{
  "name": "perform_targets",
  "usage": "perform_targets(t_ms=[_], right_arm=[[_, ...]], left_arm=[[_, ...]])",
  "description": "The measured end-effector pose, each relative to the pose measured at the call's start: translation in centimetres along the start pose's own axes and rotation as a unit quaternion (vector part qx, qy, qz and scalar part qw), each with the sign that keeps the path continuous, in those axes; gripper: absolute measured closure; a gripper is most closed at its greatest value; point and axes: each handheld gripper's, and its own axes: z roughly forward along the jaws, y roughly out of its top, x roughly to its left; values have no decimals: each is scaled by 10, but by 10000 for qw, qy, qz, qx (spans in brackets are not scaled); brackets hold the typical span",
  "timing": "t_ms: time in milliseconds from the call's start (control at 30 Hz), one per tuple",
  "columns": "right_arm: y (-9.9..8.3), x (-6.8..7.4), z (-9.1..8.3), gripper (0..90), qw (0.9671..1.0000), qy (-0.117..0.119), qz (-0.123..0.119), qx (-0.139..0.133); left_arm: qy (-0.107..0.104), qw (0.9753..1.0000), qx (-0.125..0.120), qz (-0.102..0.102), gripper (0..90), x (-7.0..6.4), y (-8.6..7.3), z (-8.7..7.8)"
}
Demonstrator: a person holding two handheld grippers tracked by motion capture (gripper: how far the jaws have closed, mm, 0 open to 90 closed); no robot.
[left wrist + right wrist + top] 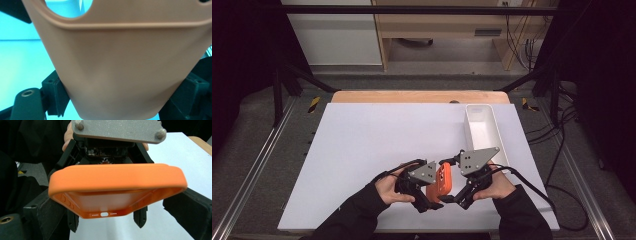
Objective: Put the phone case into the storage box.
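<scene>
An orange phone case (440, 181) hangs above the front of the white table (372, 150), held between both grippers. In the left gripper view its smooth back (125, 62) spans the frame, a camera cut-out at the top, and my left gripper (120, 100) is shut on its narrow end. The right gripper view looks into the case (117, 180) past its port holes. My right gripper (115, 207) presses a jaw against each lower corner. In the high view the left gripper (432, 202) and right gripper (451, 197) meet under the case.
A long white tray (472, 135) lies at the right side of the table, just beyond my right hand. Cables trail off the table's right edge. A wooden board edges the far side.
</scene>
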Motion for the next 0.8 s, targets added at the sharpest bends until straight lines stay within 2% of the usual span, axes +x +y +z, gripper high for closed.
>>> perform_targets(t_ms=[800], right_arm=[[-1, 0, 1, 145, 9998, 190, -1, -105]], left_arm=[[10, 10000, -58, 26, 152, 0, -1, -1]])
